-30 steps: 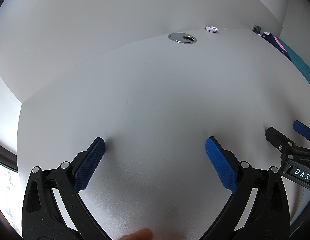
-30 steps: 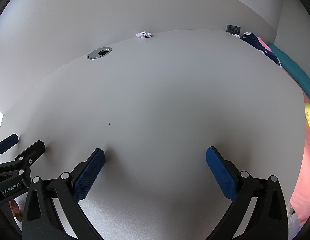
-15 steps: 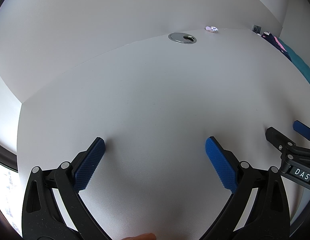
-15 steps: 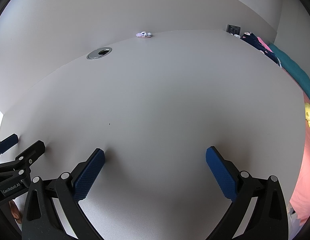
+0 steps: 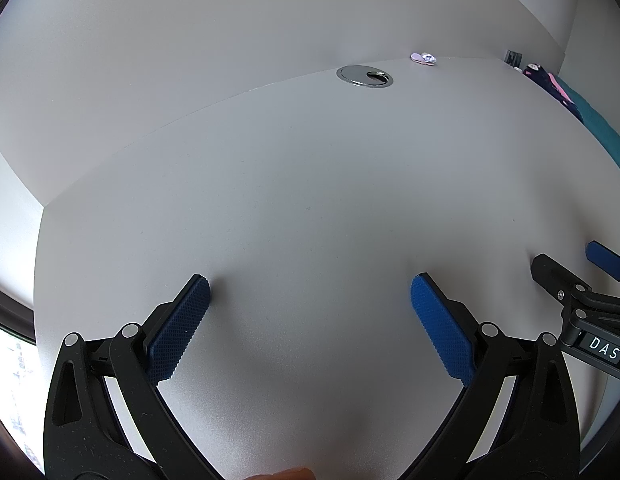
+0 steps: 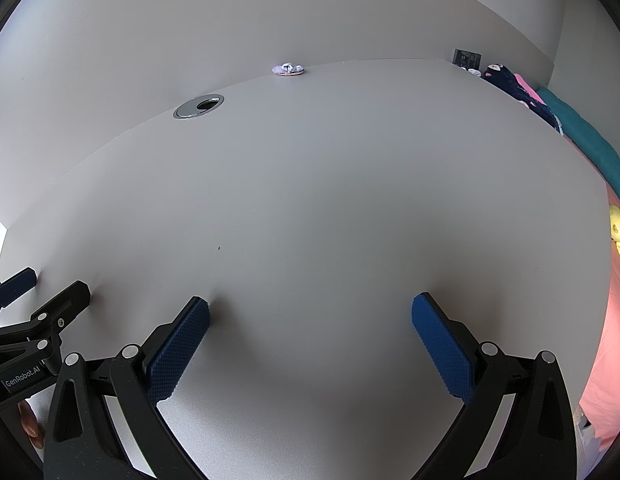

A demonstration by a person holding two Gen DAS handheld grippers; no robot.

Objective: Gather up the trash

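Both grippers released, trash far off

I'd send my right gripper [image 6: 310, 312] — left gripper [image 5: 310, 296] idle — toward the crumpled wrapper [image 6: 289, 69], top centre, descending squarely.

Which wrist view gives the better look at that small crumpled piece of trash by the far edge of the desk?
The right wrist view: the crumpled trash sits nearer the middle of the picture and larger, beyond the cable grommet. The left wrist view shows it smaller and off to the upper right.

A grey desk [image 6: 310, 200] with a round cable grommet [image 6: 198, 107]; bedding [image 6: 582, 136] alongside.
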